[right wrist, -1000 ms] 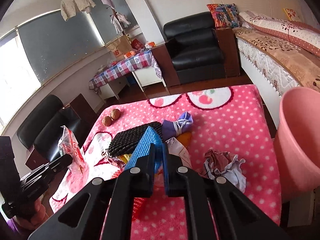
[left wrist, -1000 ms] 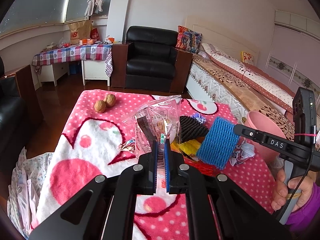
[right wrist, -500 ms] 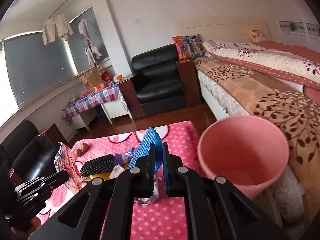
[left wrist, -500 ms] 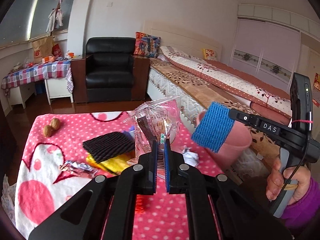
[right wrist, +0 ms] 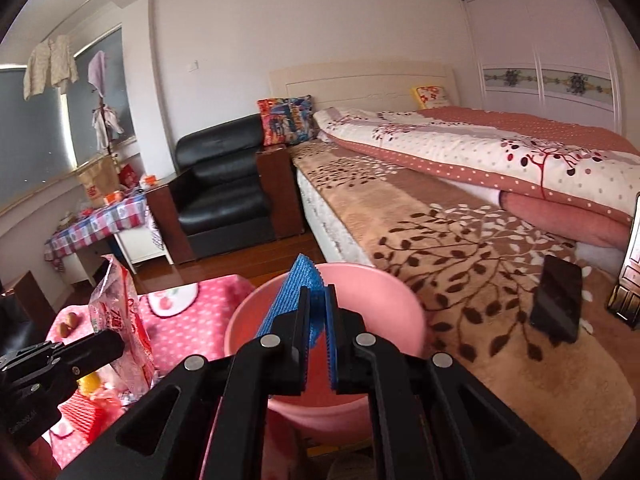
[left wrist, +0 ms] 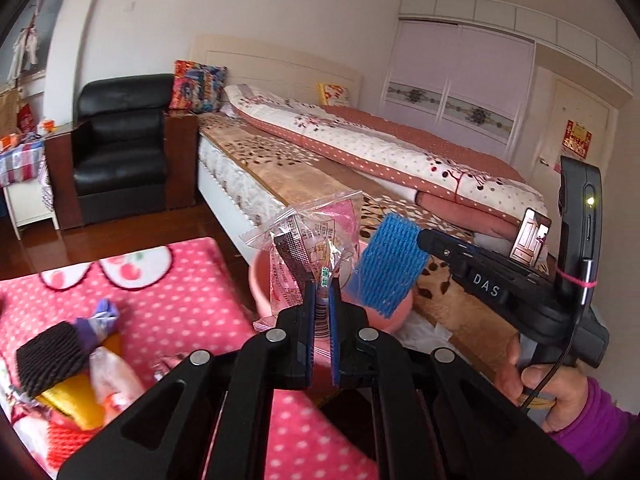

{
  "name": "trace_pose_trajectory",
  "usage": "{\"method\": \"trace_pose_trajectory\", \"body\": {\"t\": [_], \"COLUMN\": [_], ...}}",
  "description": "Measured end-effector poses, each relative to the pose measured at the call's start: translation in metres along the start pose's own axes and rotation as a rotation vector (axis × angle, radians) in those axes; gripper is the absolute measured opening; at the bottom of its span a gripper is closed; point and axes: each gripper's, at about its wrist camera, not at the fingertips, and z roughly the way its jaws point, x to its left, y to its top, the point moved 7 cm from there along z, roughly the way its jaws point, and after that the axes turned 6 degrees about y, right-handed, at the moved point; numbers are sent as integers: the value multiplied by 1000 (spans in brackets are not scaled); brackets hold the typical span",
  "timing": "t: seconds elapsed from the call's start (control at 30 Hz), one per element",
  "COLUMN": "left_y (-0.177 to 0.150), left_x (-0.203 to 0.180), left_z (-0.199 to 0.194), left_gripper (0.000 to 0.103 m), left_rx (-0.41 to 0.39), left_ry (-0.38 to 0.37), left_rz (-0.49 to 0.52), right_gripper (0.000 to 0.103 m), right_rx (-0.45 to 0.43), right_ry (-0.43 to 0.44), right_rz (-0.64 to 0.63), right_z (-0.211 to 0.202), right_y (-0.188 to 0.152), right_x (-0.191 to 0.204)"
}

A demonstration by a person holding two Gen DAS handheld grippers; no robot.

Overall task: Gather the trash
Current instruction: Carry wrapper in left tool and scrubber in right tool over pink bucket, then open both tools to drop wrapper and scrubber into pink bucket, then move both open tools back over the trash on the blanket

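A crinkled clear plastic bag (left wrist: 316, 240) and blue foam net (right wrist: 294, 300) hang over the pink bucket (right wrist: 404, 312).

A home bedroom: a made bed (right wrist: 460, 184) with a headboard (right wrist: 360, 80) and pillows, a built-in wardrobe (right wrist: 548, 52), a black armchair (right wrist: 220, 188), clothes (right wrist: 50, 66) hung by the window, wood floor (left wrist: 100, 236).
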Motion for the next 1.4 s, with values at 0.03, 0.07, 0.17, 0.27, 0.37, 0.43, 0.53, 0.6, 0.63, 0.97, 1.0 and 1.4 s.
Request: {"method": "trace_pose_trajectory", "body": {"t": [0.03, 0.07, 0.17, 0.27, 0.37, 0.43, 0.53, 0.6, 0.63, 0.97, 1.0, 1.4], "left_y": [2, 2, 3, 2, 0, -3, -5, -7, -8, -7, -6, -3], "left_x": [-5, -9, -15, -19, -20, -19, -16, -12, -11, -2, -1, 23], "left_z": [8, 15, 35, 53, 69, 77, 88, 94, 97, 98, 95, 26], "left_gripper": [6, 6, 6, 6, 6, 6, 6, 7, 9, 33, 33, 33], "left_rx": [8, 16, 35, 60, 81, 91, 108, 125, 134, 156, 151, 69], "left_ry": [-10, -14, -21, -19, -15, -6, 8, 19, 24, 25, 28, 136], "left_rz": [4, 9, 22, 29, 35, 38, 38, 37, 38, 19, 14, -6], "right_gripper": [6, 7, 7, 7, 7, 7, 8, 8, 8, 36, 36, 42], "right_rx": [2, 4, 9, 19, 33, 45, 58, 66, 69, 64, 62, 51], "right_ry": [-8, -15, -35, -45, -51, -51, -50, -45, -42, -6, -1, 138], "right_rz": [5, 9, 5, 0, -1, 6, 13, 17, 19, 22, 25, -1], "right_z": [3, 7, 18, 26, 38, 45, 52, 57, 59, 59, 57, 14], "right_y": [0, 0, -1, -5, -8, -11, -15, -17, -18, -17, -17, -27], "right_x": [-6, -11, -19, -23, -29, -32, -36, -38, -38, -31, -29, 42]}}
